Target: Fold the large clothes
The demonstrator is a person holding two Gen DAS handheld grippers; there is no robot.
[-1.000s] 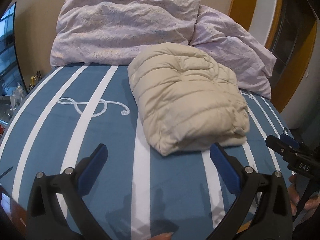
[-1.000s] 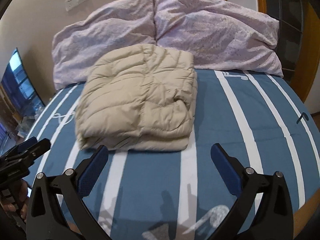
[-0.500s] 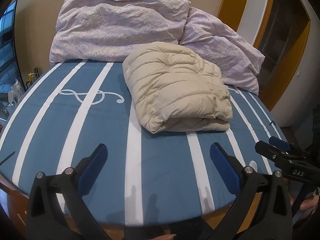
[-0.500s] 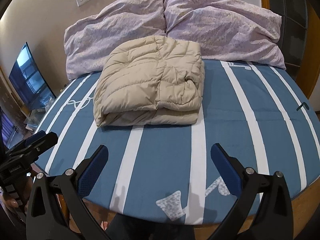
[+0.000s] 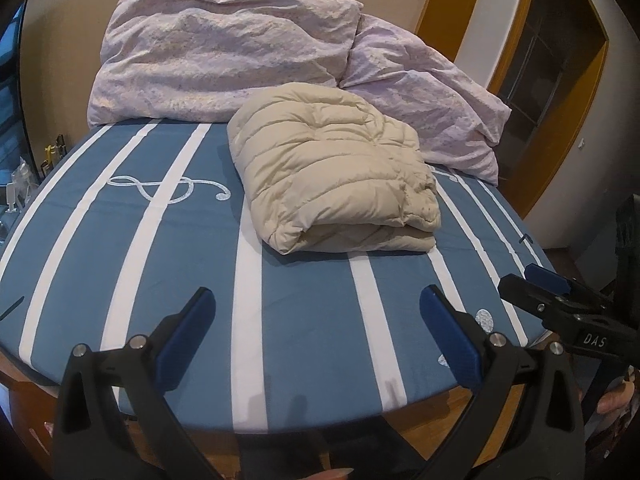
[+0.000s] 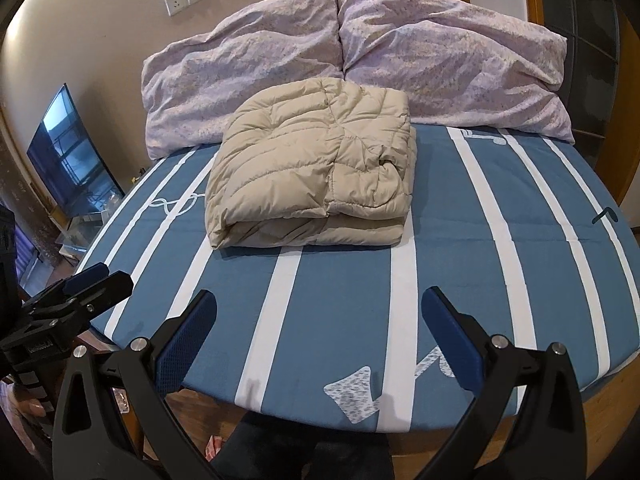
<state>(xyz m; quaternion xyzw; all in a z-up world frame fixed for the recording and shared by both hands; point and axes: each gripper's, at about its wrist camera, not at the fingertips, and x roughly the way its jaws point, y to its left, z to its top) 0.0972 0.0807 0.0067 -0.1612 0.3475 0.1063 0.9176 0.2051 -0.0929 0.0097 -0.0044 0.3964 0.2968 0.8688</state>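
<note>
A beige quilted jacket point(image 5: 332, 172), folded into a thick rectangular bundle, lies on the blue, white-striped bed cover point(image 5: 312, 312), its far edge just in front of two lilac pillows point(image 6: 360, 48) at the head of the bed. The left gripper point(image 5: 318, 332) and right gripper point(image 6: 320, 336) hang above the foot edge of the bed, well apart from the jacket. Each has its blue-padded jaws spread wide and holds nothing.

jacket point(image 5: 332, 168) — quilted matt cloth | bedsheet point(image 5: 304, 320) — smooth cloth
</note>
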